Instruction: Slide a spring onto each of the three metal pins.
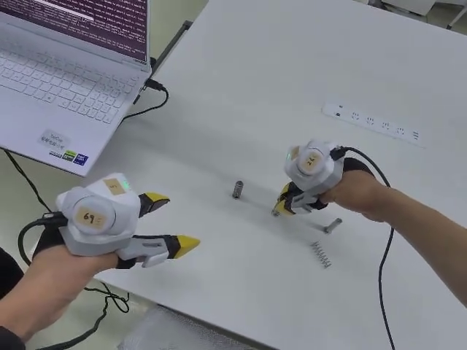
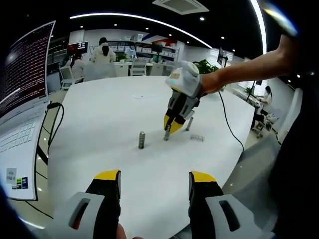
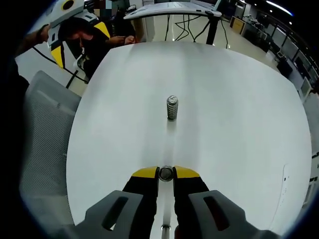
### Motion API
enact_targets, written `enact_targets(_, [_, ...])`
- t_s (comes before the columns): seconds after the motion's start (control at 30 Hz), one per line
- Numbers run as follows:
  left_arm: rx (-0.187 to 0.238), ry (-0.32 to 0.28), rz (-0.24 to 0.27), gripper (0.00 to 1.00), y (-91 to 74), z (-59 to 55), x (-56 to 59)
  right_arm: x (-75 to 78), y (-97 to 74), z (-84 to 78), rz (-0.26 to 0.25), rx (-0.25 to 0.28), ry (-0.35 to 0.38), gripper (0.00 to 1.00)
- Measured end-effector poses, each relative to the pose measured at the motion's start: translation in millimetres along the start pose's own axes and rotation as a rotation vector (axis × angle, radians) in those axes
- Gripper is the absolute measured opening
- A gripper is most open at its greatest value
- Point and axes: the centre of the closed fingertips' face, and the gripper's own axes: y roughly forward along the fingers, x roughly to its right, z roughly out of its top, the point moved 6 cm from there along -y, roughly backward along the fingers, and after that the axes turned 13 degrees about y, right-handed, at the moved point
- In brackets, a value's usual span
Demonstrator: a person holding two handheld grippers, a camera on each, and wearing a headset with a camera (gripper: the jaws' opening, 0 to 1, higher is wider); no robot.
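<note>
While the right gripper [image 3: 165, 174] has its yellow tips pinched nearly together on a small round coil end, which I judge to be the held spring [image 2: 167, 133], it points down at the white table [image 1: 277, 73]. There seems to be a pin beneath it, though the pictures are too small to be sure. In the head view a sprung pin [image 1: 238, 189] stands at about 9 o'clock from those tips, near them but apart, with its coil already seated. At about 4 o'clock lies a bare pin [image 1: 332, 225], leaning or lying, I cannot tell which. The loose spring [image 1: 321, 254] rests on the table just beyond it, at about 5 o'clock.

The left gripper [image 1: 171, 221] hovers at 8 o'clock of the work, near the table's edge. Its jaws are spread wide and hold nothing.

These springs look light, thin and slippery, and soft along their length, so a hard squeeze could buckle or flick one away. The best hold is probably across the coil's side near its upper end, leaving the lower mouth free to find the pin tip. The pins look stiff but easily toppled.

A laptop [image 1: 66, 80] sits at 10 o'clock and a power strip [image 1: 372, 122] at 1 o'clock.
</note>
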Motion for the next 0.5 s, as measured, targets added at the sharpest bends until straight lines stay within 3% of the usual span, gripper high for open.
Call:
enact_targets(0.3, [0.004,-0.008,0.009,0.50,-2.5,0.0,-1.9,-1.0,4.5,-2.6,0.006,-0.008,0.005,0.09])
enact_targets(0.5, [0.002,-0.006,0.014,0.50,-4.6,0.1,-2.4,0.5,-1.3,-1.5,-0.007,0.001,0.000,0.12])
